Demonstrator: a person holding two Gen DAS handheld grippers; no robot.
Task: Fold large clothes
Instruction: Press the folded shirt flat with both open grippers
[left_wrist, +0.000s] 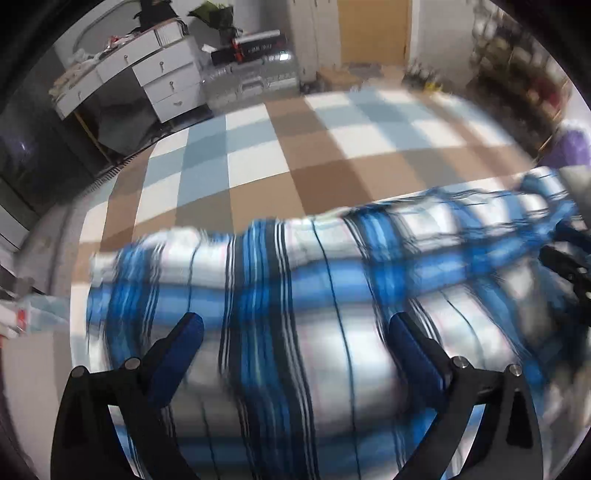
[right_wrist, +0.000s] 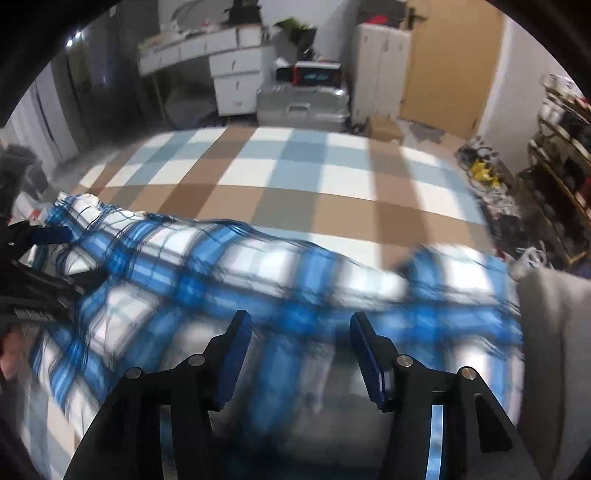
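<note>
Hovering apart — both hand-held grippers (left_wrist: 295, 328) (right_wrist: 301, 325) over plaid shirt (left_wrist: 314, 266).

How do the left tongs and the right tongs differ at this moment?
The left tongs stand wide open; the right tongs show a narrower gap. The left tongs hover over the bold dark stripes of the plaid cloth, the right tongs over a blurred blue-and-white patch. Both have blue pads, point down at the cloth, and hold nothing.
</note>
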